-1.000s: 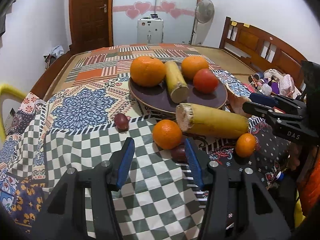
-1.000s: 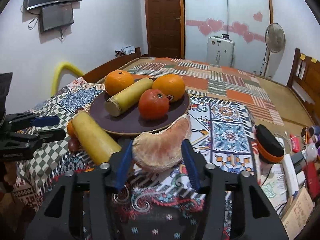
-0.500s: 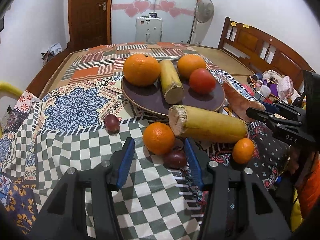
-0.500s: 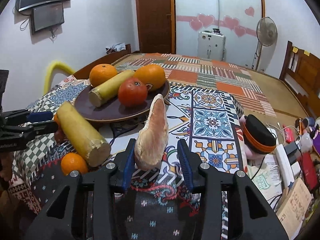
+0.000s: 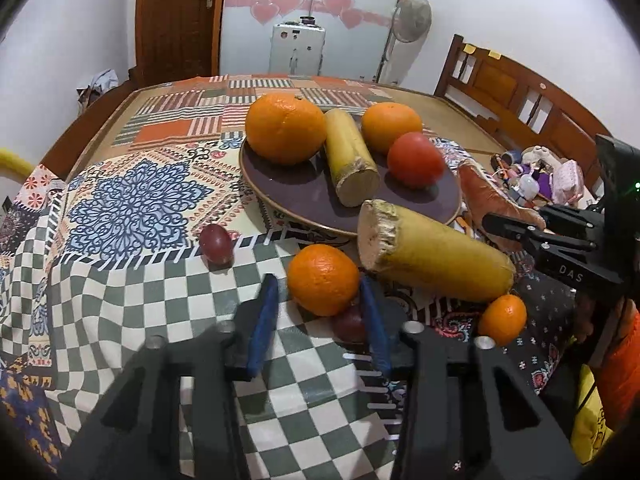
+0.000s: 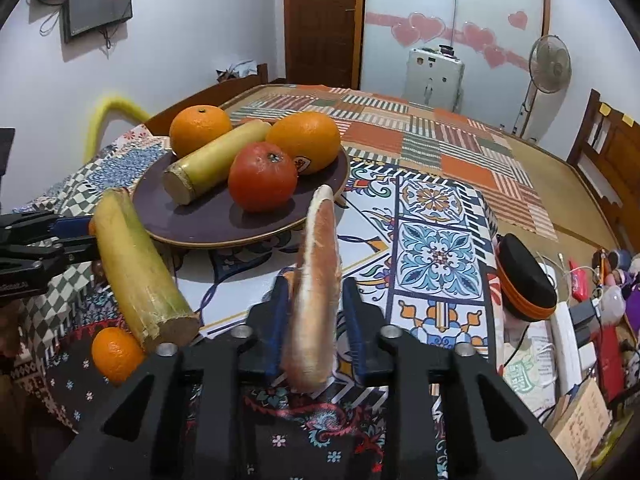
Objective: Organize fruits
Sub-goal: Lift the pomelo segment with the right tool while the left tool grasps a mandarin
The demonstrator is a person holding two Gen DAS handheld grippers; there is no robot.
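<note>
the right gripper [image 6: 311, 320] is tilting downward with fingers clamped on a pithy peeled pomelo wedge [image 6: 316, 292], while the left gripper's [image 5: 320, 312] blue-padded fingers are closing around a dimpled round orange [image 5: 323, 279].

Plate [image 5: 304, 196] behind orange [image 5: 323, 279], grape [image 5: 215, 243] left

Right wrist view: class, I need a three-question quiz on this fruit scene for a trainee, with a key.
1. True or false: the round red fruit lies on the dark purple plate.
2. The right gripper is shut on: A a small mandarin; B the peeled pale citrus segment; C a grape.
3. How many large round oranges sit on that plate?

Key: 1 true; 2 B; 3 two.
</note>
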